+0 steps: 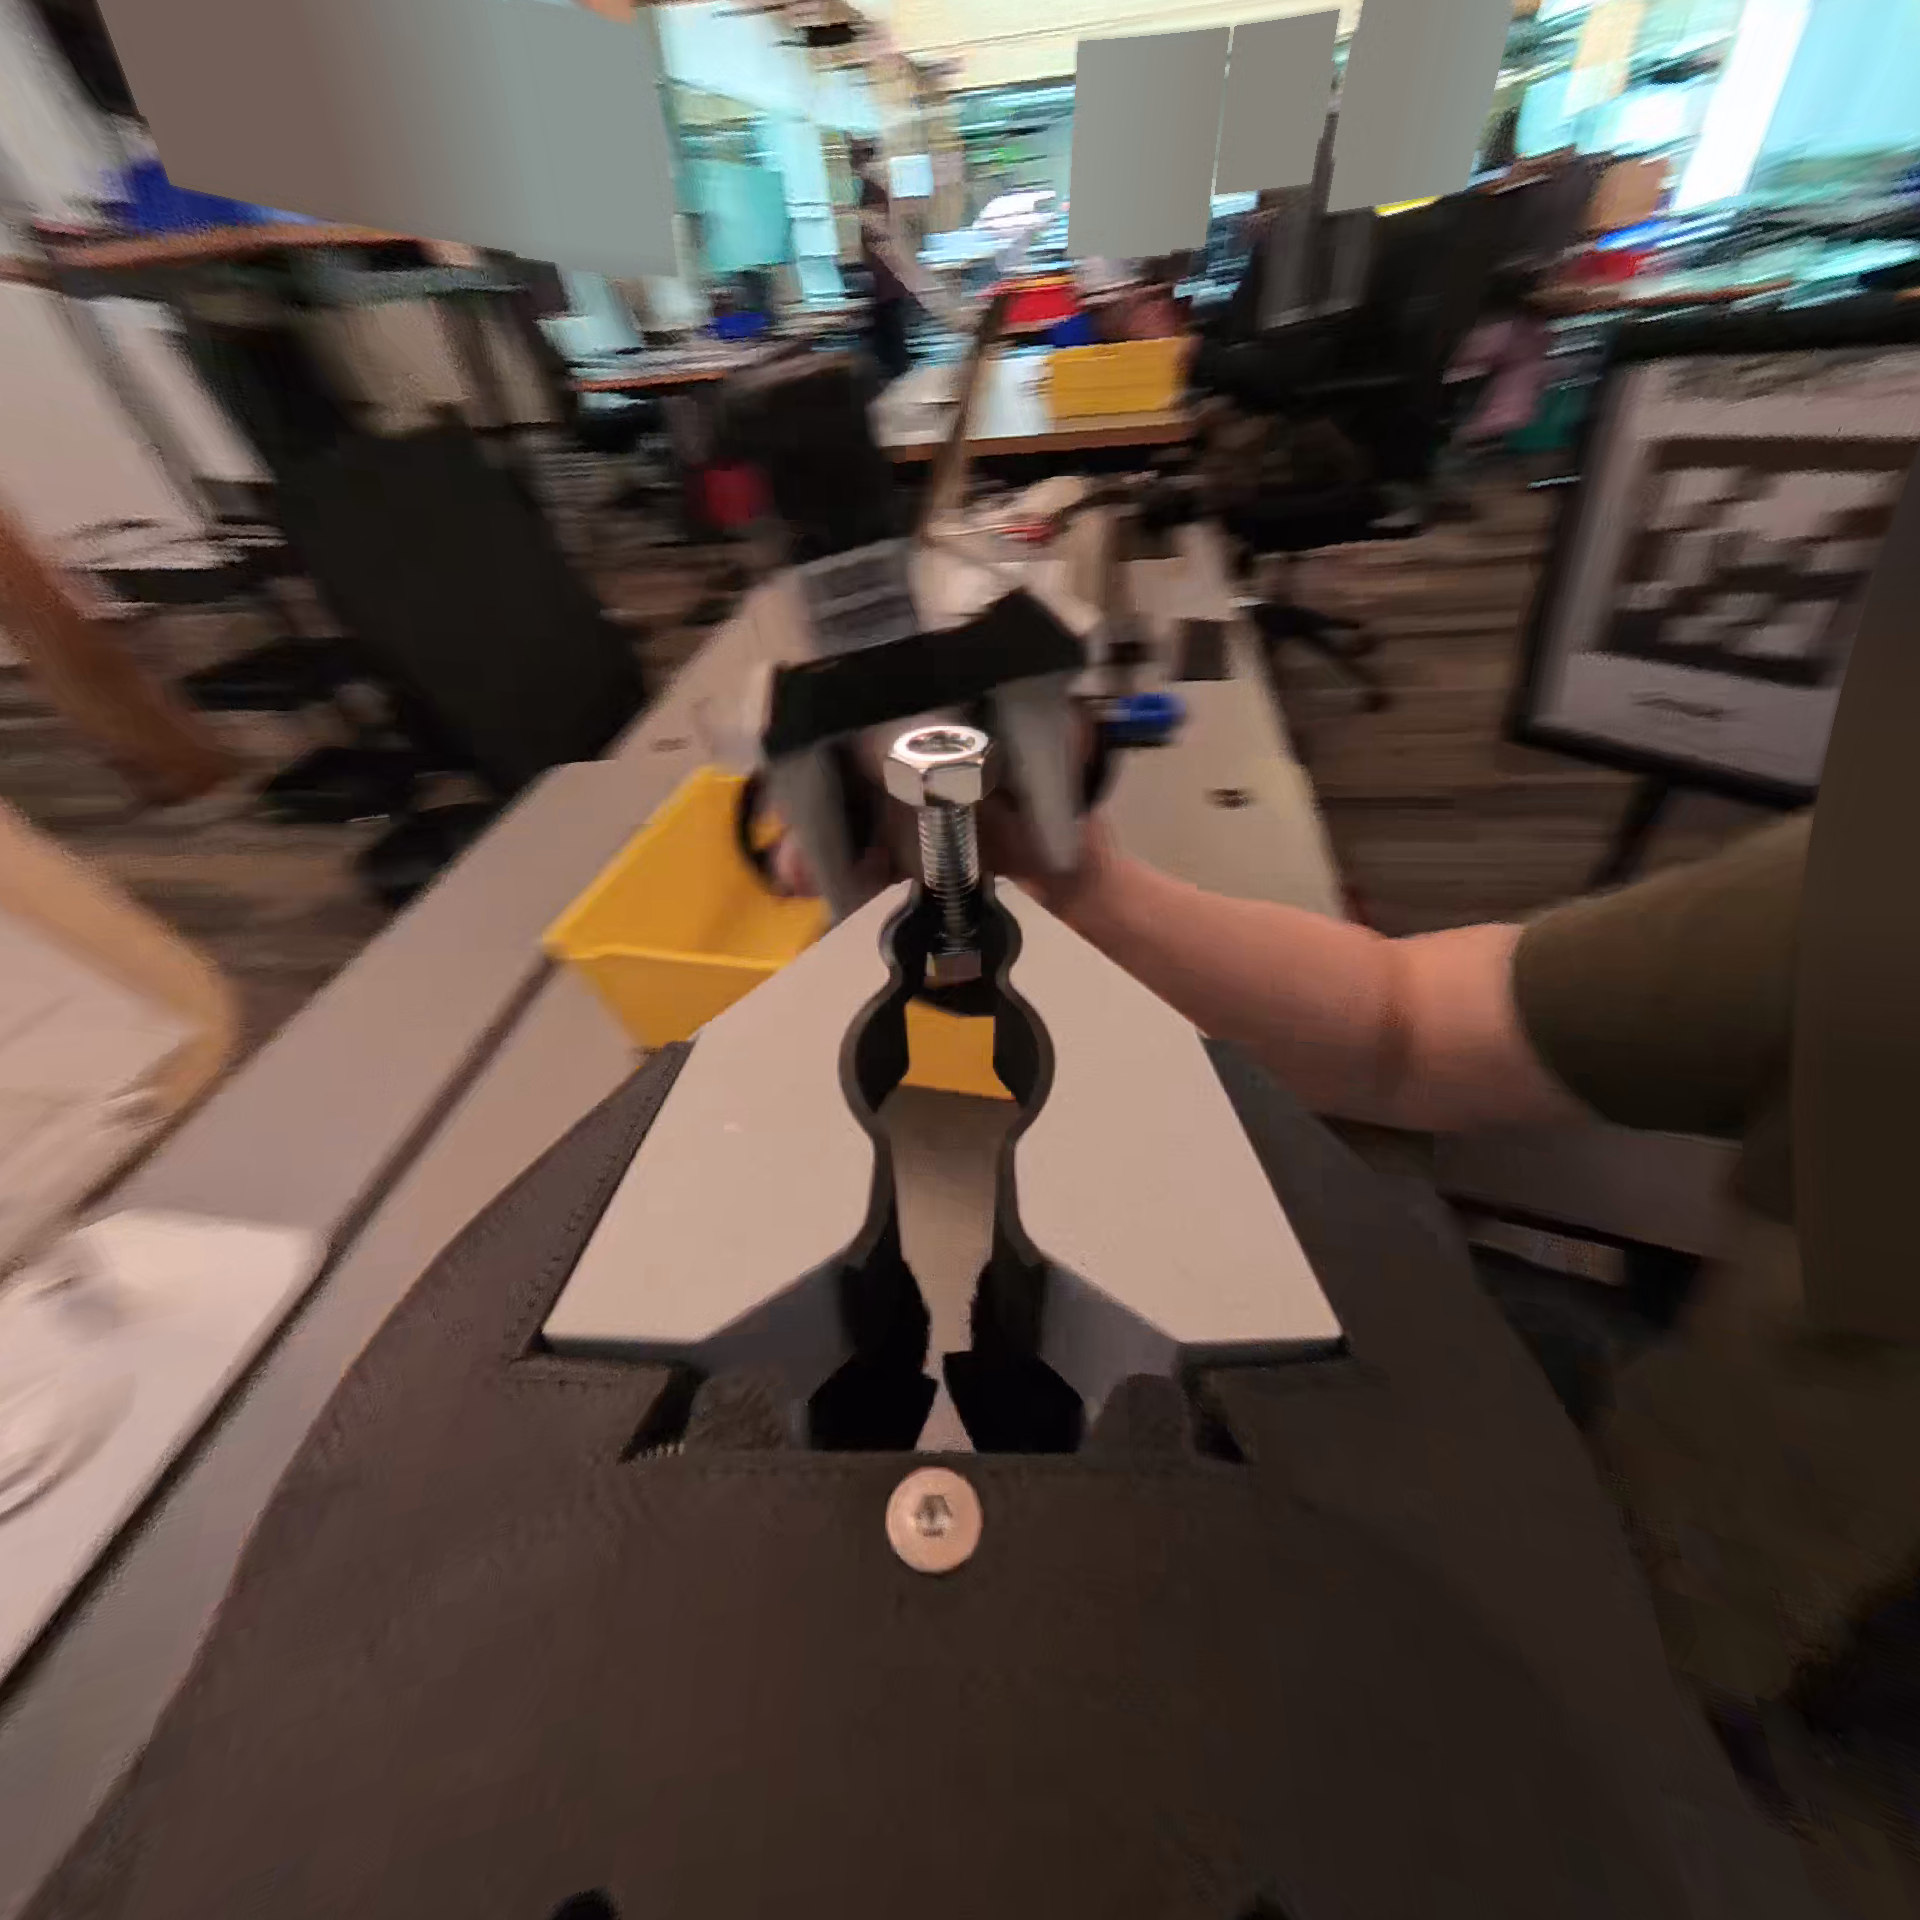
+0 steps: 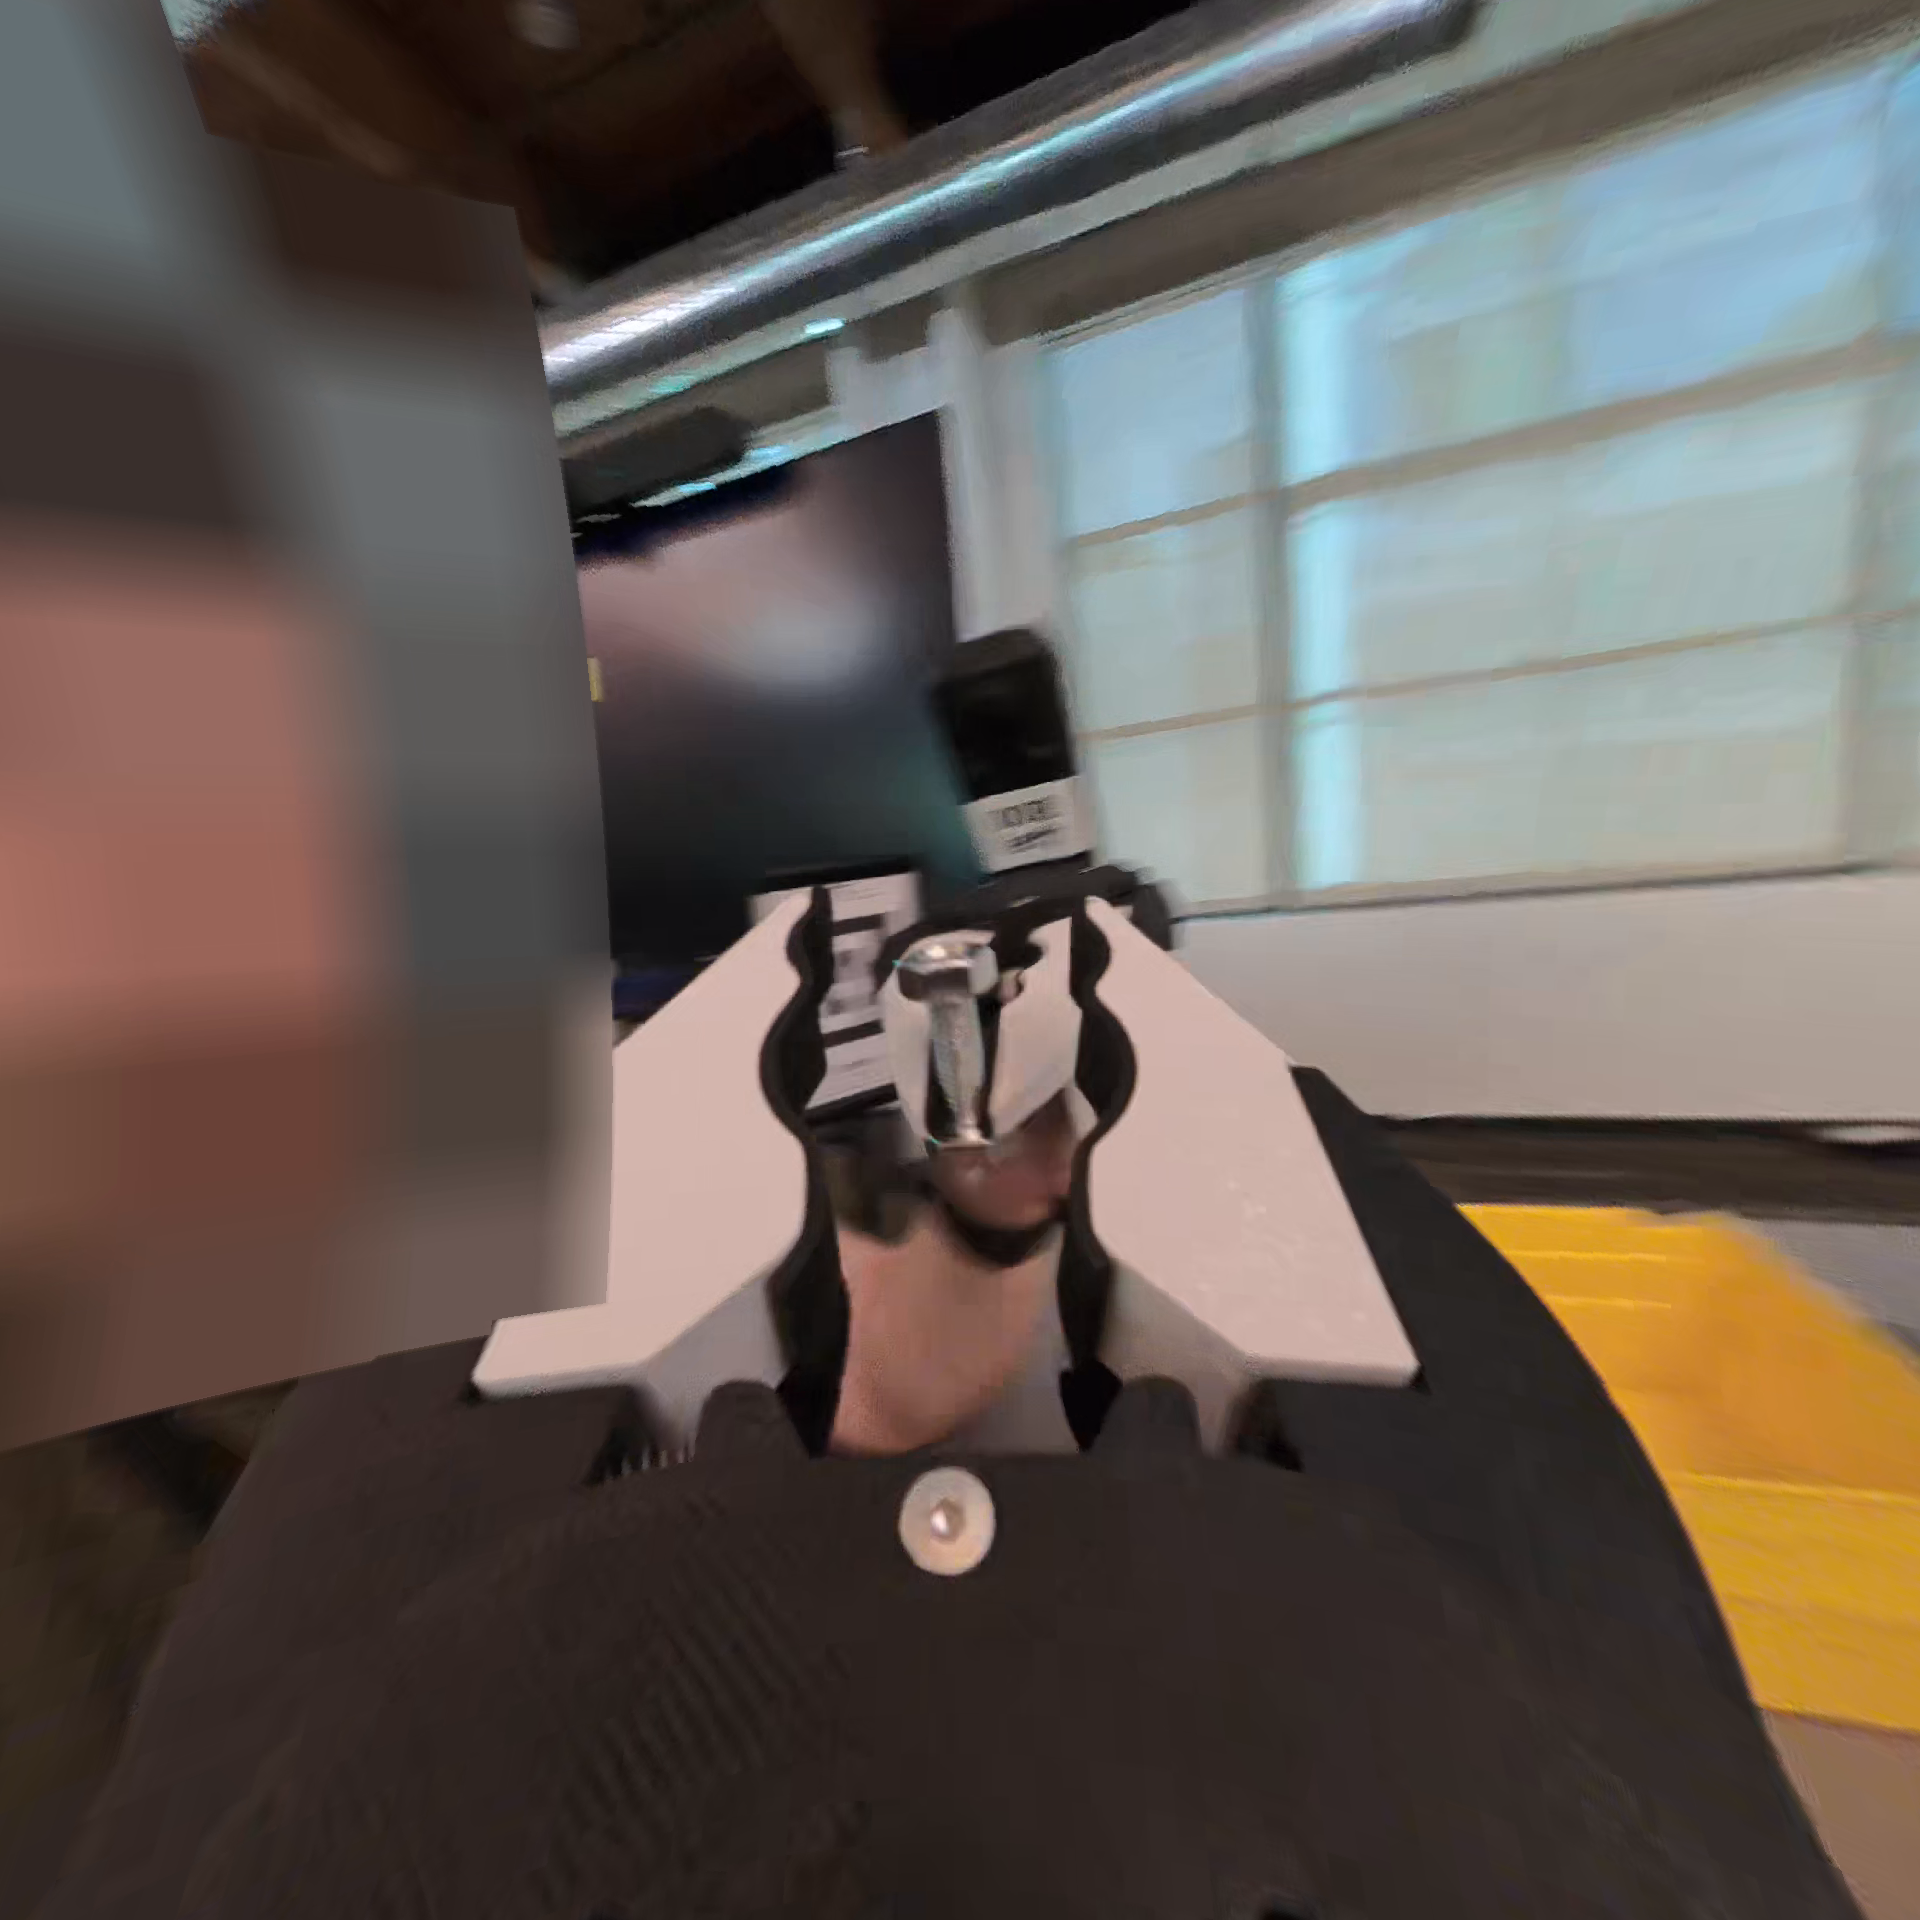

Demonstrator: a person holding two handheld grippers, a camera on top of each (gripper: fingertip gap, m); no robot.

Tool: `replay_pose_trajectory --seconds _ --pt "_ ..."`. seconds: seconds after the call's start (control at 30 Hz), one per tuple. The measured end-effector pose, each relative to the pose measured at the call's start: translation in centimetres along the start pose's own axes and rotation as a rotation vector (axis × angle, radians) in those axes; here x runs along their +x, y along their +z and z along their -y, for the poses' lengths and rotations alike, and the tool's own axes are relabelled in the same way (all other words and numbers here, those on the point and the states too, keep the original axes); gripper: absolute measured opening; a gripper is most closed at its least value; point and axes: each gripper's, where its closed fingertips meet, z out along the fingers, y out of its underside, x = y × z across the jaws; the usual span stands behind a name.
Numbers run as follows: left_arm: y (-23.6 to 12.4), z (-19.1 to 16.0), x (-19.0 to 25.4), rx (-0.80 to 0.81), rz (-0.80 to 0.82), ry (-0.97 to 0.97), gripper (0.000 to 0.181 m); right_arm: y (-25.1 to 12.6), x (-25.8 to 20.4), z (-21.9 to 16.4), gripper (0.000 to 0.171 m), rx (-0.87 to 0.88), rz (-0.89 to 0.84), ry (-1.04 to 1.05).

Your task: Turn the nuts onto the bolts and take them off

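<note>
1 bolt (image 1: 940,831) and 1 nut (image 1: 951,968) showing; left gripper (image 1: 948,961) is clamping the nut end, bolt axis running upright, head up. Right gripper (image 1: 940,800) is standing apart around the head, above 1 yellow bin (image 1: 675,925).

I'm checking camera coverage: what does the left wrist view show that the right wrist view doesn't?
Only the left wrist view shows the nut held by the left gripper, and the grey table. Only the right wrist view shows windows and a ceiling pipe. Both show the bolt and yellow bin.
</note>
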Motion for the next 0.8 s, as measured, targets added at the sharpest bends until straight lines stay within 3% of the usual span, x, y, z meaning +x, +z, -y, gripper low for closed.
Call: replay_pose_trajectory --seconds 0.03,0.17,0.27,0.43,0.67,0.8 --pt "-0.2 -0.1 -1.6 -0.004 0.118 0.031 0.007 -0.4 0.7 0.9 0.047 0.039 -0.107 -0.120" --pt "-1.8 0.3 -6.0 0.018 0.470 0.143 0.007 -2.0 3.1 3.0 0.046 0.046 -0.596 -0.618" --pt "-2.3 0.7 -6.7 0.029 0.575 0.200 0.007 -1.0 3.6 2.1 0.044 -0.069 -0.753 -0.797" --pt "-2.5 1.0 -6.7 0.029 0.659 0.270 0.007 0.1 3.7 1.1 0.036 -0.070 -0.806 -0.751" --pt "-1.8 0.9 -6.0 0.016 0.637 0.278 0.007 0.0 4.3 0.6 0.028 -0.099 -0.817 -0.704" --pt "-1.7 0.9 -5.8 0.012 0.628 0.280 0.007 0.2 4.1 0.3 0.015 -0.129 -0.787 -0.698"
